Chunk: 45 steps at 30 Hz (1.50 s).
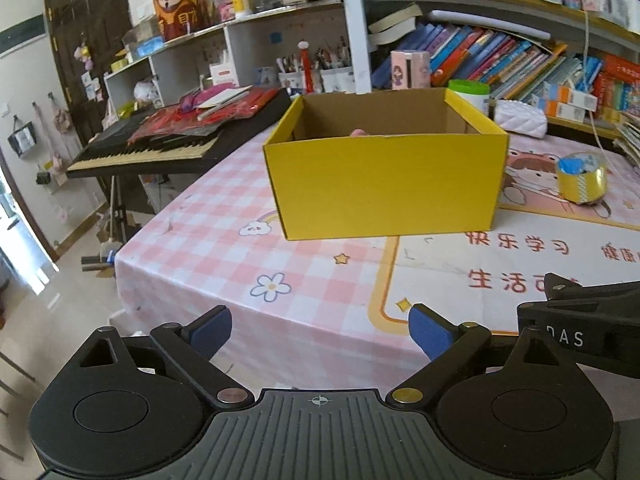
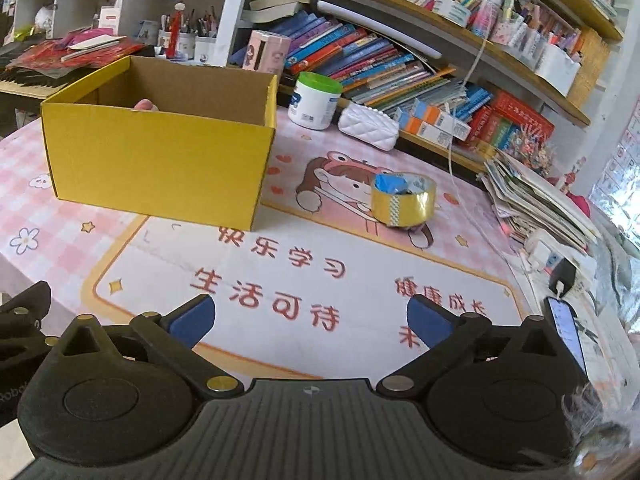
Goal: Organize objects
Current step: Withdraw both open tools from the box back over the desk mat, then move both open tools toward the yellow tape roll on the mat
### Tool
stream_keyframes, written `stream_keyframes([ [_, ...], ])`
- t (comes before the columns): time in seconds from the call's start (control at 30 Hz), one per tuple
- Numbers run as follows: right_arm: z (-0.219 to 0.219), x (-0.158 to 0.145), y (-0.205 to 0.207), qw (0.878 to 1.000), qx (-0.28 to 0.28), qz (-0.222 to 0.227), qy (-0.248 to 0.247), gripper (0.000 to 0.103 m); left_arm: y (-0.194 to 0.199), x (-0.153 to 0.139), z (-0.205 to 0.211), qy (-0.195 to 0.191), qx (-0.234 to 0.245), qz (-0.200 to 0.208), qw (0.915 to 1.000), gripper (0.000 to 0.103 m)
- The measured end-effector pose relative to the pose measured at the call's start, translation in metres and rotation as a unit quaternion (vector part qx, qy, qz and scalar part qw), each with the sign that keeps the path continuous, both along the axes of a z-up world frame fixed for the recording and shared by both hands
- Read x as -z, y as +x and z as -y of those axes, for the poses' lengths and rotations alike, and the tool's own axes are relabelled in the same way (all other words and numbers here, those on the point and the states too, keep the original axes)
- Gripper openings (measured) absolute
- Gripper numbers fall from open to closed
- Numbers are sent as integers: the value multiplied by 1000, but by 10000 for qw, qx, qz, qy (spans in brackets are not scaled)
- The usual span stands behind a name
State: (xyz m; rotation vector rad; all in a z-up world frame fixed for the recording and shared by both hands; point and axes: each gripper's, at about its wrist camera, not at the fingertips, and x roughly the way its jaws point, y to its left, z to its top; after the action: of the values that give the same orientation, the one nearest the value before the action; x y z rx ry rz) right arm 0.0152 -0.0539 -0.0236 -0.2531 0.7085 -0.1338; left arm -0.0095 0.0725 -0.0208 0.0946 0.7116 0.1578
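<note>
1. A black electronic keyboard [image 1: 152, 148] with red papers piled on it stands at the far left, beyond the worktop's [image 1: 224, 264] left edge.
2. The left gripper [image 1: 320, 332] hangs over the near edge of the pink checked worktop cover, its blue-padded jaws spread wide with nothing between them.
3. An open yellow cardboard box [image 1: 384, 188] sits upright on the worktop, far from both grippers; a small pink item [image 2: 146, 105] peeks above its near wall, too hidden to identify.
4. The right gripper [image 2: 311, 320] hovers over the printed red characters on the cover, jaws likewise spread wide and empty.
5. A roll of gold tape [image 2: 402, 200] lies right of the box, well apart from it.
6. A white tub with a green lid [image 2: 316, 100] and a white quilted pouch [image 2: 370, 126] stand at the far edge, below the shelves of books [image 2: 380, 60].
</note>
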Motion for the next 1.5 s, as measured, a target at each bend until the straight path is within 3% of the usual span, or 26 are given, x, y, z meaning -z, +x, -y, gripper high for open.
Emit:
stream_keyframes([
  [0.73, 61, 8, -24, 9960, 882, -103, 35, 103, 3, 6, 60, 14, 910, -87, 9958, 97],
  [1.5, 130, 0, 37, 9959, 898, -76, 36, 103, 62, 2, 121, -138, 939, -51, 9955, 97],
])
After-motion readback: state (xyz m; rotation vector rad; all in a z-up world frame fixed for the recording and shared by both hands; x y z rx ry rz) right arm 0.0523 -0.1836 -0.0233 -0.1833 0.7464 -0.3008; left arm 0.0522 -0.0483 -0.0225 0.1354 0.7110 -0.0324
